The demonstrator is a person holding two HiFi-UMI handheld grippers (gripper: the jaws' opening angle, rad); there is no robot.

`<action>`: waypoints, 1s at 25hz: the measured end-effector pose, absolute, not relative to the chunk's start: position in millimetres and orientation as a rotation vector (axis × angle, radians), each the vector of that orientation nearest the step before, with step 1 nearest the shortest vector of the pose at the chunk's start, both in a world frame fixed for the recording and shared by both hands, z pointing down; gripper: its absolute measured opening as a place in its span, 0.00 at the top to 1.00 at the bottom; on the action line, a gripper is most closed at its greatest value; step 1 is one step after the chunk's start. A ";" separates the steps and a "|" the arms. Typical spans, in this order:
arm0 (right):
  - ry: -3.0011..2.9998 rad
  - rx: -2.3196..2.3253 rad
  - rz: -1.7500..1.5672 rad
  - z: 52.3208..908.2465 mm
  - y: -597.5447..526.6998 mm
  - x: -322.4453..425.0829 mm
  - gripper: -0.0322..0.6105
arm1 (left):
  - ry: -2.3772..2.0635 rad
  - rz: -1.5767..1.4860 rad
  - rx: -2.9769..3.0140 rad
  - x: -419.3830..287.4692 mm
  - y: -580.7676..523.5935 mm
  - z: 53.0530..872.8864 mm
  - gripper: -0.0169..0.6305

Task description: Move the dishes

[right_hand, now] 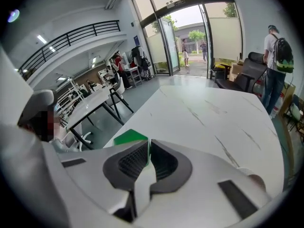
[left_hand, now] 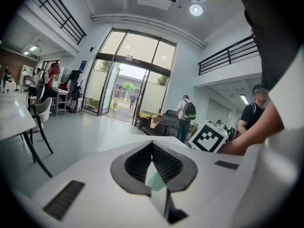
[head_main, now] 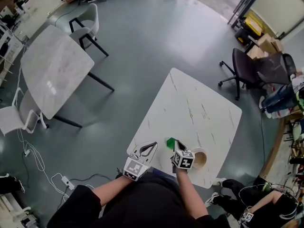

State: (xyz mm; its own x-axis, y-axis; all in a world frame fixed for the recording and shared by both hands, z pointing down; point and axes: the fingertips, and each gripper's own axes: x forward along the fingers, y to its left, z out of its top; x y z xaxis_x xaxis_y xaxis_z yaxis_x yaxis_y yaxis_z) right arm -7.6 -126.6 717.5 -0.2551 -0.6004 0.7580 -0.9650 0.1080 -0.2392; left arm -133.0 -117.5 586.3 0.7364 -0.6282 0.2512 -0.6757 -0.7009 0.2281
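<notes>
The right gripper (head_main: 178,145) pinched the edge of the green dish (head_main: 169,141) over the marble table (head_main: 199,108), with a beige bowl (head_main: 200,158) just beside it, while the left gripper (head_main: 153,145) was closed on nothing.

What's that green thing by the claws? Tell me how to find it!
Find the white marble table on the grey floor, then its near edge. There the right claw pinches the green thing at its tip. It is bright green and angular, unlike the round tan dish beside it.
</notes>
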 end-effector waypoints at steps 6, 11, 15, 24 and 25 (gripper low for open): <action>-1.862 1.517 1.015 740.6 -140.6 -18.9 0.90 | -1.009 0.233 2.619 -156.9 -119.8 594.1 0.95; -1.801 1.569 1.085 760.7 -142.4 -22.6 0.90 | -0.952 0.196 2.632 -162.3 -121.0 596.1 0.95; -1.783 1.607 1.098 763.2 -142.1 -27.1 0.90 | -0.947 0.194 2.643 -166.4 -124.4 593.9 0.95; -1.859 1.682 1.107 746.2 -141.2 -29.4 0.88 | -0.916 0.188 2.663 -161.8 -121.7 589.3 0.95; -1.863 1.685 1.099 743.4 -140.2 -27.6 0.87 | -0.910 0.191 2.667 -159.1 -120.7 589.3 0.95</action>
State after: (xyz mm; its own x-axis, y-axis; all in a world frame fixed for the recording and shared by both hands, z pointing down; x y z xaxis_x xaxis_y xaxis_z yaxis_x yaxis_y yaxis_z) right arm -27.6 -140.2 743.4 -0.1959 -0.6463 0.7375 -0.9581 -0.0341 -0.2844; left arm -159.1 -120.7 589.3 0.7884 -0.5725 0.2250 -0.6146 -0.7475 0.2519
